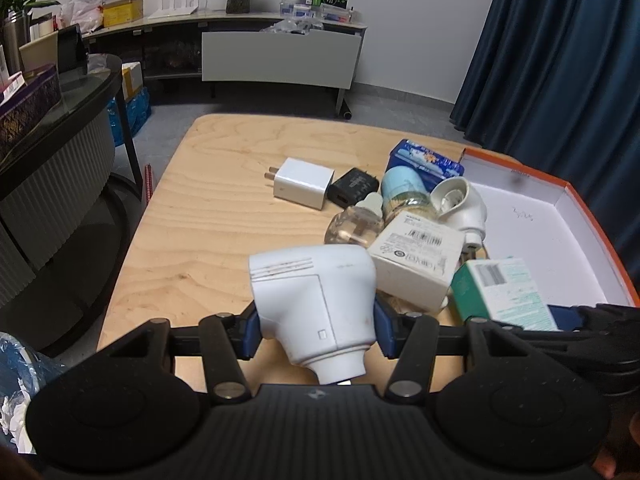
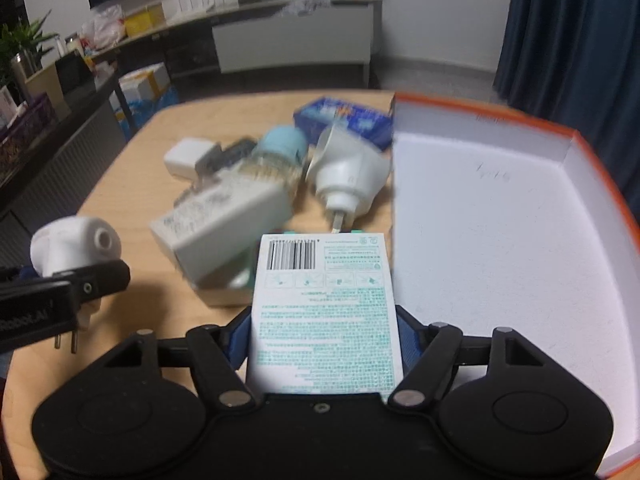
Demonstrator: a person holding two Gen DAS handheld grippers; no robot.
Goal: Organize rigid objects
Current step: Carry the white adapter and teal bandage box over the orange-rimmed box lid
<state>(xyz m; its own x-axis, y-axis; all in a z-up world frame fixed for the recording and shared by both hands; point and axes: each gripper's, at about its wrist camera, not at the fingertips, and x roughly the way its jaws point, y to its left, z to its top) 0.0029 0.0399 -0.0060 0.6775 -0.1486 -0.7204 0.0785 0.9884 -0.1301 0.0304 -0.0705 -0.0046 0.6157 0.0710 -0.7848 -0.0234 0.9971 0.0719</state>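
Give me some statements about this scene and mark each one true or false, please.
1. The left gripper holds a white plug-in device. True.
2. The right gripper is empty. False: it holds a box with green print.
3. The orange-rimmed tray already contains several items. False: nothing lies in the part of it that shows.
4. A white charger lies on the wooden table. True.
5. The blue box lies inside the tray. False: it lies on the table beside it.
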